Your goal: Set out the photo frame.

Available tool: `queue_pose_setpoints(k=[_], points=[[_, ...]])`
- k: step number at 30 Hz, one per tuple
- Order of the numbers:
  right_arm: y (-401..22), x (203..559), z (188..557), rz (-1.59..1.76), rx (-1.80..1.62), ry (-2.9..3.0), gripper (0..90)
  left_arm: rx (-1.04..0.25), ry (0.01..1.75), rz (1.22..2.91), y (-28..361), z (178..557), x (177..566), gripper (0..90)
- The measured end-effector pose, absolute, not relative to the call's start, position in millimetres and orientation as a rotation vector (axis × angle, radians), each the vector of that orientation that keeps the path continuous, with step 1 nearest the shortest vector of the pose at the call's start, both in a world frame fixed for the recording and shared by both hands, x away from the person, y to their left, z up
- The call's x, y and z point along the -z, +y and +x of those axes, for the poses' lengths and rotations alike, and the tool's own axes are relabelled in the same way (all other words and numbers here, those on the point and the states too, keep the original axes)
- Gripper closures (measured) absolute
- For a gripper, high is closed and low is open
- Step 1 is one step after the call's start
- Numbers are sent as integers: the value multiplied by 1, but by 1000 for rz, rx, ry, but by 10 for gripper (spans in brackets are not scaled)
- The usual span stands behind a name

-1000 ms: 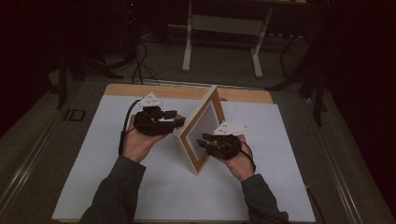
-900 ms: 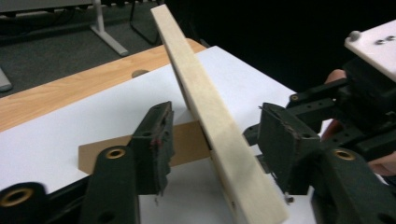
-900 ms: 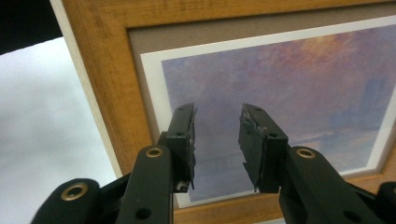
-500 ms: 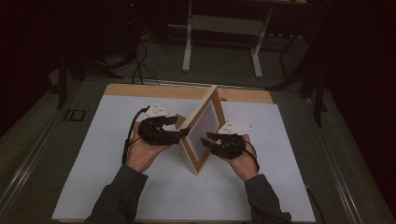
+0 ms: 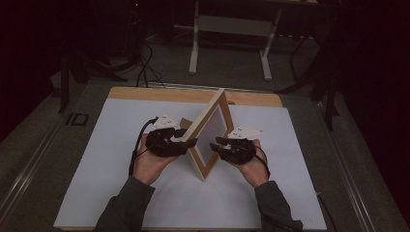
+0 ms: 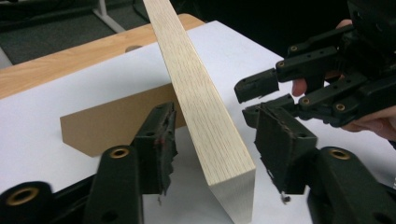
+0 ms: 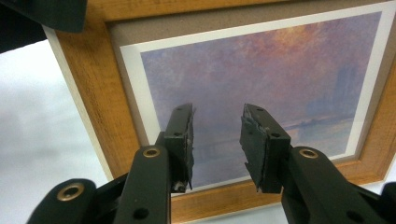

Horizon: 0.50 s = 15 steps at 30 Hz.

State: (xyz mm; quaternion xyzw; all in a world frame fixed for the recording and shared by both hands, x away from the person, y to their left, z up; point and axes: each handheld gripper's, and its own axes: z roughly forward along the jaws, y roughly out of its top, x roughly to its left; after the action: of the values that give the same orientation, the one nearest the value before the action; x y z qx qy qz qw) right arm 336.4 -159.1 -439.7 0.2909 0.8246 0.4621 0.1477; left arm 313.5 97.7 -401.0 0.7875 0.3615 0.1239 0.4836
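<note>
Since the earlier frame the left gripper (image 5: 192,143) has come closer to the light wooden picture frame (image 5: 209,137), and its jaws have just been closing; they straddle the frame's edge without pressing it. The right gripper (image 5: 218,143) faces the purple print, jaws apart, gripping nothing. The frame stands upright on the white sheet (image 5: 96,159), the brown cardboard stand (image 6: 112,121) behind it.

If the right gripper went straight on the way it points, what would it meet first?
Most likely the glazed print face of the picture frame: the right gripper points at it with open jaws and nothing between, though the gap is hard to judge.
</note>
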Motion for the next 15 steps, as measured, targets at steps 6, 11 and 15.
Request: queue_pose_setpoints(k=[6,11,15], points=[[-162,440,337,845,-1334,2366,636,-308,895,1940,98,313,402,574],[-165,438,338,849,-1336,2352,636,-322,895,1942,97,312,402,595],[-164,438,337,830,-1278,2336,632,-326,904,1948,97,312,400,604]])
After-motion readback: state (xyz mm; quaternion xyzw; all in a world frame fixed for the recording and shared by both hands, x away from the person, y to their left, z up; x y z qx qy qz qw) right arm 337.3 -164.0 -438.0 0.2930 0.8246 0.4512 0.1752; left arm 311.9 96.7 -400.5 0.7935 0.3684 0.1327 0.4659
